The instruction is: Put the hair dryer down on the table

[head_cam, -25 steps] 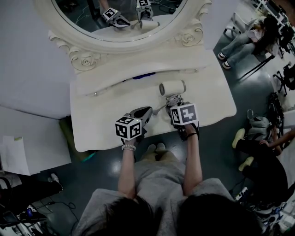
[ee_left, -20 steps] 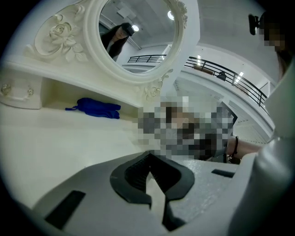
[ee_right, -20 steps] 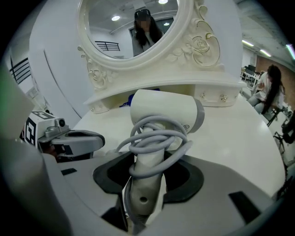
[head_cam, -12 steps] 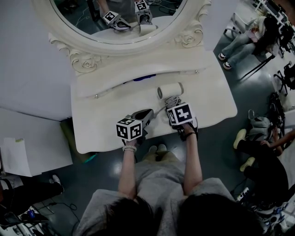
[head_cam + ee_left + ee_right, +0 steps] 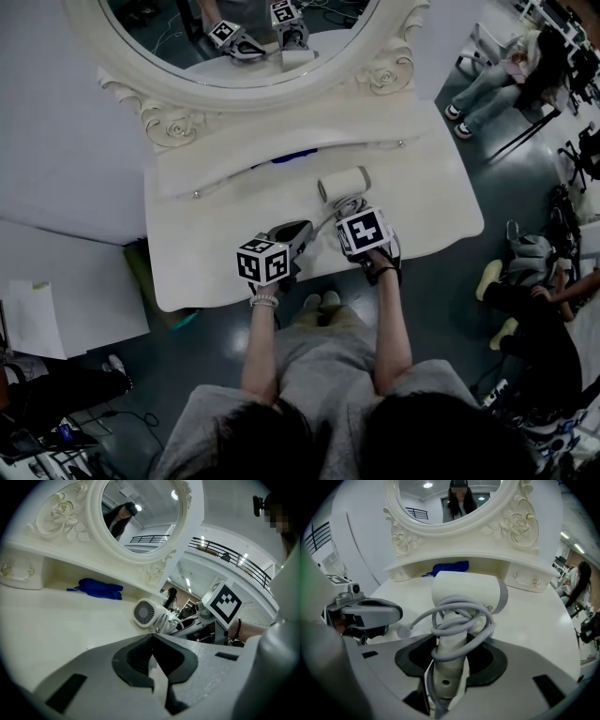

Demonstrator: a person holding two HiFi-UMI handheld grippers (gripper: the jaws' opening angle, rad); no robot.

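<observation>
**Right gripper** (image 5: 451,663): its jaws pinch the handle of the white hair dryer (image 5: 466,592), and the grey cord (image 5: 459,620) is wound round that handle. The barrel lies low over the dressing table (image 5: 197,253), right of centre, with its grille end turned left. Whether it touches the top cannot be told.

**Left gripper** (image 5: 153,660): its jaws are pressed together with nothing between them, just left of the dryer.

**Far side:** a blue cloth (image 5: 96,588) lies under the shelf below the oval mirror (image 5: 140,513).
</observation>
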